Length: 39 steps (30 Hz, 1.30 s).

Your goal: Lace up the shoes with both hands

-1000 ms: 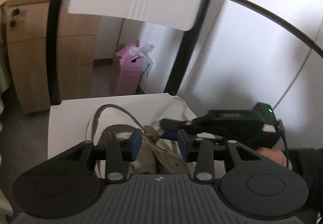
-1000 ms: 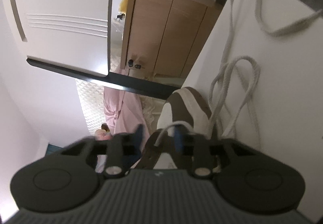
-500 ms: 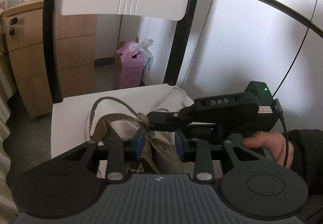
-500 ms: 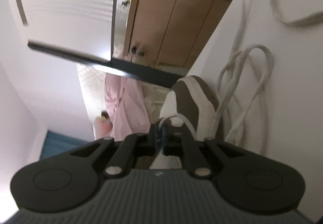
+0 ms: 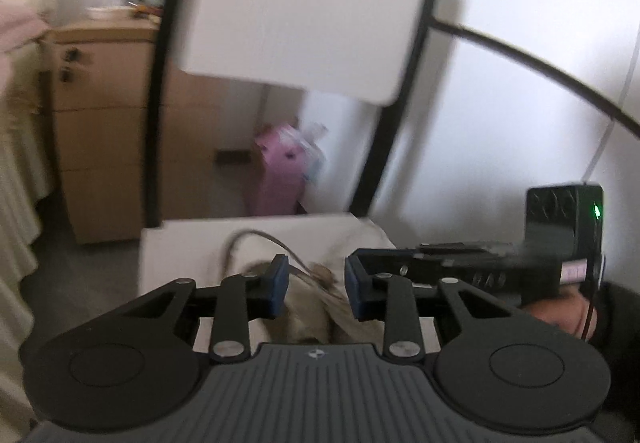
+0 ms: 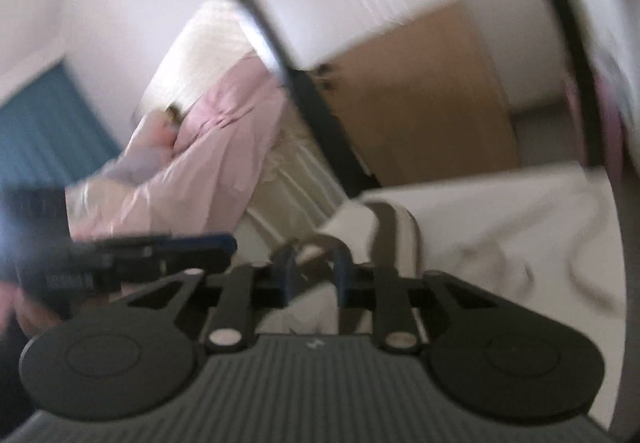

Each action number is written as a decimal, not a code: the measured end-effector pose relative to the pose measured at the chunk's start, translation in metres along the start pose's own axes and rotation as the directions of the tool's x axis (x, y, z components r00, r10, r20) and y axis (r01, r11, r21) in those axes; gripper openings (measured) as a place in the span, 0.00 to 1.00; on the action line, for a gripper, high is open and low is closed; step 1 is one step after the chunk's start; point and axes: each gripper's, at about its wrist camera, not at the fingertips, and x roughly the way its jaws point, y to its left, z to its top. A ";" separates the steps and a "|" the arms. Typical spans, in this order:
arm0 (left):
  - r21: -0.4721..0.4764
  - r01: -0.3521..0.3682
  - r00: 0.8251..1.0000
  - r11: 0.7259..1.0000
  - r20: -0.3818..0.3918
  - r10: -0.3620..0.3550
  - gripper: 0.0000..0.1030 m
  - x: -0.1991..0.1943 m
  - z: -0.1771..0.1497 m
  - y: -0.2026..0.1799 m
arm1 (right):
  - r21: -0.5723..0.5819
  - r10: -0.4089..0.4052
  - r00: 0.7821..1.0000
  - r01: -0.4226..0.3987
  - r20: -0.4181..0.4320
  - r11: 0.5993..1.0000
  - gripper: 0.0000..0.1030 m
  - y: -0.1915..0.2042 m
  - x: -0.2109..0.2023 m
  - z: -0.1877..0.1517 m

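A white chair seat [image 5: 188, 247] carries the shoe [image 5: 304, 307], which sits at 6 o'clock between both tools for two-sided access. The left gripper [image 5: 312, 285] gapes wide, empty. The right gripper [image 6: 314, 271] is part-open; whether it holds the lace [image 6: 520, 243] is blurred.

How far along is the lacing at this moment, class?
Done: nothing shows as finished; the shoe sits on the white seat, and blur hides its eyelets. In hand: the left gripper and right gripper hang open over it, gripping nothing. Left: the loose lace lies on the seat, so threading and tying remain.
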 end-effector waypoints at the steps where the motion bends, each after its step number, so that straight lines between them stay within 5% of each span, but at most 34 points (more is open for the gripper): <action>1: -0.007 -0.021 1.000 1.000 0.009 0.021 0.33 -0.003 0.000 0.003 | -0.059 -0.014 1.000 0.014 -0.001 0.998 0.14 0.009 0.007 0.002; 4: -0.023 -0.068 0.998 0.997 0.003 0.068 0.33 -0.007 -0.003 0.011 | -0.235 -0.063 0.998 0.058 -0.016 0.970 0.13 0.030 0.027 0.003; 7: -0.021 -0.088 0.996 0.996 -0.016 0.088 0.33 -0.010 -0.006 0.017 | -0.241 -0.087 0.995 0.074 -0.043 0.968 0.12 0.028 0.040 -0.001; 17: 0.013 -0.070 0.997 0.997 -0.026 0.070 0.34 -0.012 -0.008 0.012 | 0.026 -0.023 1.000 0.023 -0.007 0.999 0.13 -0.014 0.030 -0.001; 32: 0.052 -0.056 0.995 0.997 -0.078 0.060 0.34 0.005 -0.016 0.000 | 0.245 0.025 1.000 -0.028 0.017 0.969 0.13 -0.040 0.032 -0.003; 36: 0.064 -0.052 0.994 0.997 -0.095 0.058 0.34 0.009 -0.018 -0.003 | 0.151 0.000 1.000 -0.001 0.007 0.989 0.13 -0.030 0.031 -0.002; 39: 0.073 -0.042 0.993 0.996 -0.103 0.049 0.34 0.010 -0.019 -0.006 | -0.030 -0.051 0.999 0.052 0.004 0.998 0.12 -0.012 0.032 -0.004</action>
